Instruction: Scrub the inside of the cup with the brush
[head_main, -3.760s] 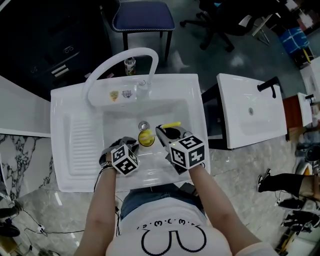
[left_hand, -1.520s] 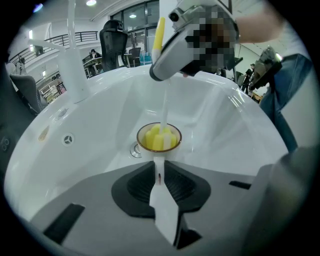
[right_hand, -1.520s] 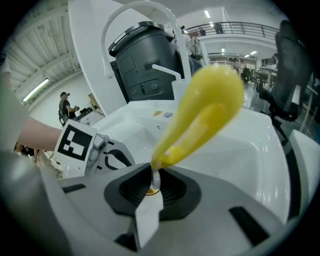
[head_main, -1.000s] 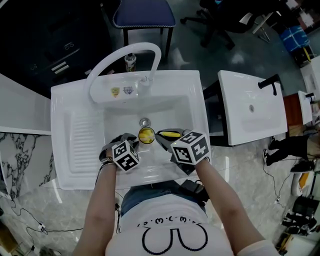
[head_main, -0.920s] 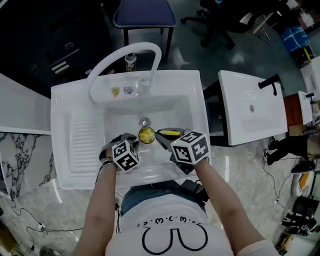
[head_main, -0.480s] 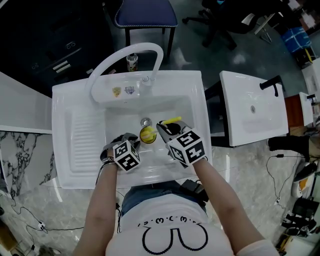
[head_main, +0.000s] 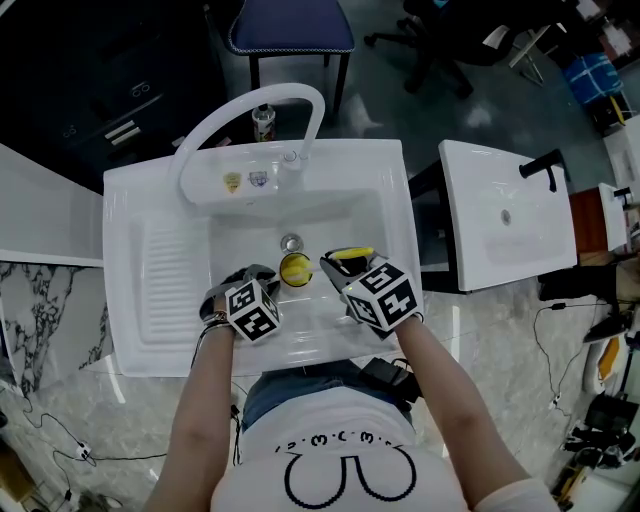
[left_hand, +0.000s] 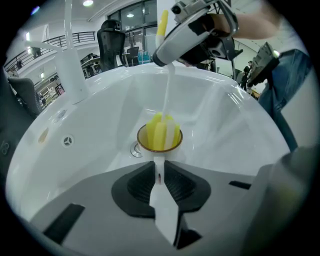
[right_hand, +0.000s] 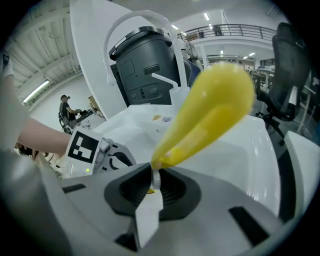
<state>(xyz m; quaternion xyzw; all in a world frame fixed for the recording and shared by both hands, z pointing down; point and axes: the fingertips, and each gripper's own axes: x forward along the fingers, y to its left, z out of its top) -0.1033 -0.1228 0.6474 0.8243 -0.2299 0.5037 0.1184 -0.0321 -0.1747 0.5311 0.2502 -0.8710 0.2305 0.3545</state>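
While the left claw (left_hand: 158, 167) pinches the small amber-rimmed cup (left_hand: 172, 146) and the right claw (right_hand: 153, 181) clamps the yellow-handled sponge brush (right_hand: 210, 112), sideways force may lever the cup free.

A white sink (head_main: 130, 200) carries a ribbed washboard (head_main: 165, 290) on its left and a drain (head_main: 290, 242) in its bowl. A curved faucet (head_main: 230, 115) arches over its back edge. Behind it stand 1 small bottle (head_main: 262, 122) and a blue chair (head_main: 290, 25), with a 2nd basin (head_main: 500, 215) to its right.

place: open office hall | cues: freestanding sinks (head_main: 130, 205), swivel chair (head_main: 432, 40) (loose floor cables (head_main: 62, 455))
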